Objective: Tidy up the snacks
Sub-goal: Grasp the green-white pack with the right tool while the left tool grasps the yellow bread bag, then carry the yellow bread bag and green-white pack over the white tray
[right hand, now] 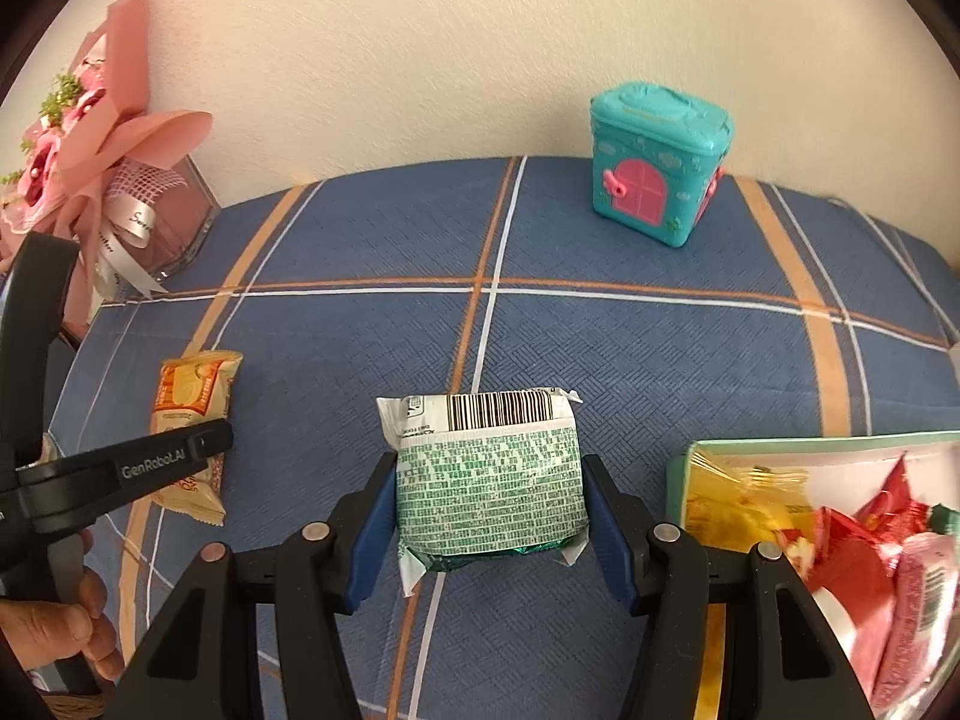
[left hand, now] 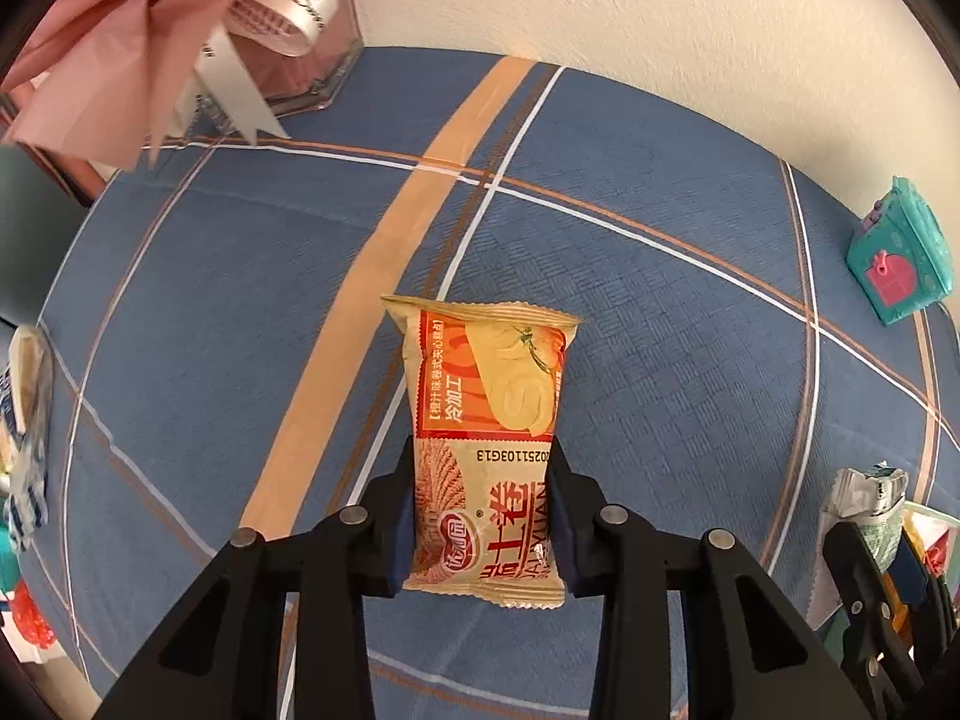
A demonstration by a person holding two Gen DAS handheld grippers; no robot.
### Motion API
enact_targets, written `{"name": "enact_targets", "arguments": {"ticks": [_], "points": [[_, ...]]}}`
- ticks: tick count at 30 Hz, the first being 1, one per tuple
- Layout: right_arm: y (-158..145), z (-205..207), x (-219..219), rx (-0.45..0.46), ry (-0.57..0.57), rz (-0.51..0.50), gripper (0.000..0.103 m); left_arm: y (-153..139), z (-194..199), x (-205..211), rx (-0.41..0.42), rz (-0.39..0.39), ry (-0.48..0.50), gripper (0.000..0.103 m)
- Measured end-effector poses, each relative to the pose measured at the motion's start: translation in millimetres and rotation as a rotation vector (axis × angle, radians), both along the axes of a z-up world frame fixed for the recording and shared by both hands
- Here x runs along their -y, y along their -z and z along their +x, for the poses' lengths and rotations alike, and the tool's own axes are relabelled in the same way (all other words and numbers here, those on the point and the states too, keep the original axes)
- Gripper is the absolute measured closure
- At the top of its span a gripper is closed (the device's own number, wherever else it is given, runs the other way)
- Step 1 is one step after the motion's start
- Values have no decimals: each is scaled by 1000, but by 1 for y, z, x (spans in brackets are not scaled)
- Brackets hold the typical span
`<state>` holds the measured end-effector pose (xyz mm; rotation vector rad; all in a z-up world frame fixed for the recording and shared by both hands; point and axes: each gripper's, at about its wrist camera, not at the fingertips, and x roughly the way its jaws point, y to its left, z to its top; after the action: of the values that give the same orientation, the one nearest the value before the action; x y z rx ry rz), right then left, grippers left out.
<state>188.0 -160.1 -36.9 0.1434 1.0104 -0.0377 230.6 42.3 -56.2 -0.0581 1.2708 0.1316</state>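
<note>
Roll packet lengthwise along left claw.

Middle of the cloth: we see the blue plaid tablecloth bare between the two packets and the wall, so a gripper could pass there.
Back left corner: the pink bouquet in its clear vase stands there and leans over the cloth.
Back right: the teal toy house stands near the wall, well apart from the packets.
Right side: the tray of snacks lies just beside the right gripper.
Between the grippers: a strip of bare cloth separates the left gripper from the right one.
</note>
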Motion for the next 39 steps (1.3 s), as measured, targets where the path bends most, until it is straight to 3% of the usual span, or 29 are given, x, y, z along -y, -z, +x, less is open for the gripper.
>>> {"name": "enact_targets", "arguments": {"ticks": [10, 22, 29, 39], "points": [[-47, -40, 0, 44, 0, -31, 42, -45, -45, 17, 33, -83, -35, 65], [-103, -103, 24, 98, 60, -46, 42, -88, -108, 59, 132, -175, 3, 65], [-103, -135, 44, 93, 99, -2, 41, -99, -145, 88, 188, -193, 45, 65], [-89, -167, 67, 47, 141, -47, 41, -91, -175, 117, 200, -294, 53, 65]]}}
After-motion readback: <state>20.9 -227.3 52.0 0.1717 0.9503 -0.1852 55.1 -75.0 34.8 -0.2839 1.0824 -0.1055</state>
